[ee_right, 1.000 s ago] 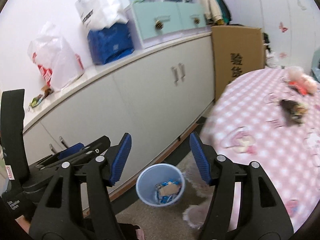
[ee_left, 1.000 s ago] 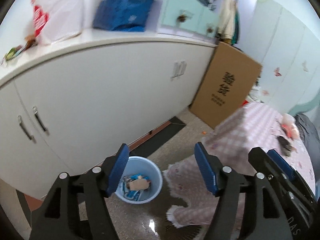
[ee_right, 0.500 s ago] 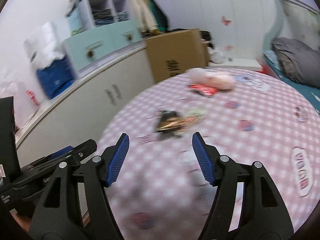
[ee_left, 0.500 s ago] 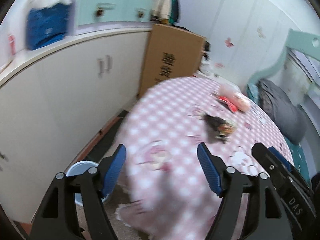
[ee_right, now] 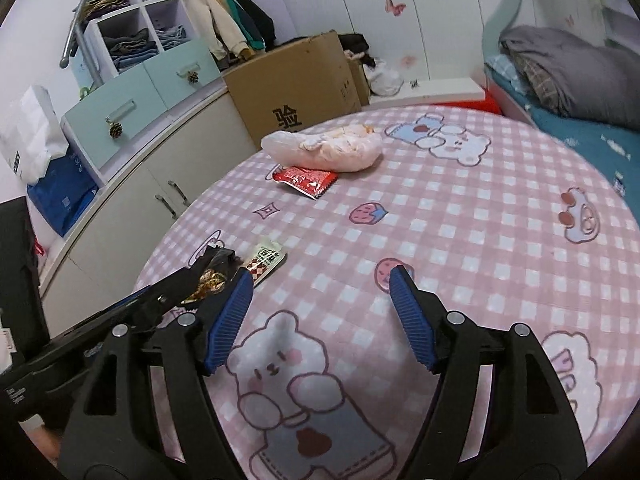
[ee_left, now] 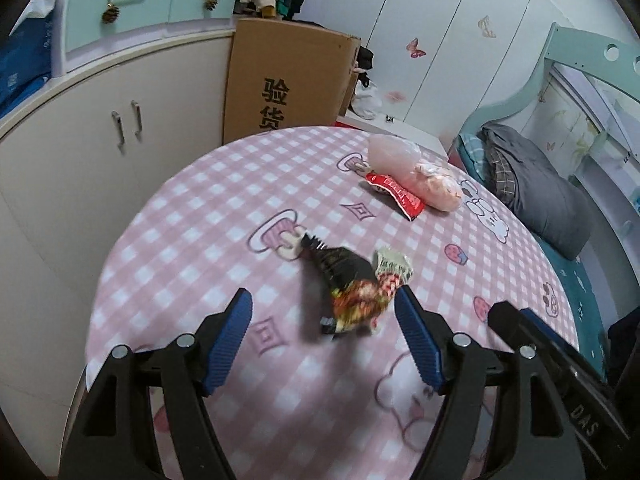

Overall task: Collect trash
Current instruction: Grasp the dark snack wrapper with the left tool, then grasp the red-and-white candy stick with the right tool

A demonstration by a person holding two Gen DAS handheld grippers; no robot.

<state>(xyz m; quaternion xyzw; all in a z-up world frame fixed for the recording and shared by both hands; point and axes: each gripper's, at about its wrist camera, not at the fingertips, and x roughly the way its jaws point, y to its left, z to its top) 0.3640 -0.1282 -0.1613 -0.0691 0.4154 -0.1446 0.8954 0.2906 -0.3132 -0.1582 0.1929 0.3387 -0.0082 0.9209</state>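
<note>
A round tabletop [ee_left: 192,240] covered in a pink checked cloth with cartoon bears fills both wrist views. Four pieces of trash lie on it in two loose pairs. Nearest the person, a dark crumpled snack wrapper [ee_left: 348,284] rests with a small pale green-and-red sachet [ee_left: 392,266] touching its right side. Farther back, a red flat packet [ee_left: 394,194] lies partly tucked under a pinkish plastic bag [ee_left: 416,172] that appears to hold soft contents, though the blur makes this uncertain.

The left gripper [ee_left: 324,314] hangs just above the cloth with its blue ribbed jaws spread wide and nothing between them; the dark wrapper sits just ahead of the gap and toward the right jaw, so it looks lined up as the next piece to take. The right gripper [ee_right: 320,292] is also spread wide and empty, hovering over bare cloth well apart from any trash, probably waiting its turn.

Behind the tabletop stand white cabinets [ee_left: 80,152], a cardboard box [ee_left: 288,80] and, at right, a bed [ee_right: 568,80]. No bin is in view.
</note>
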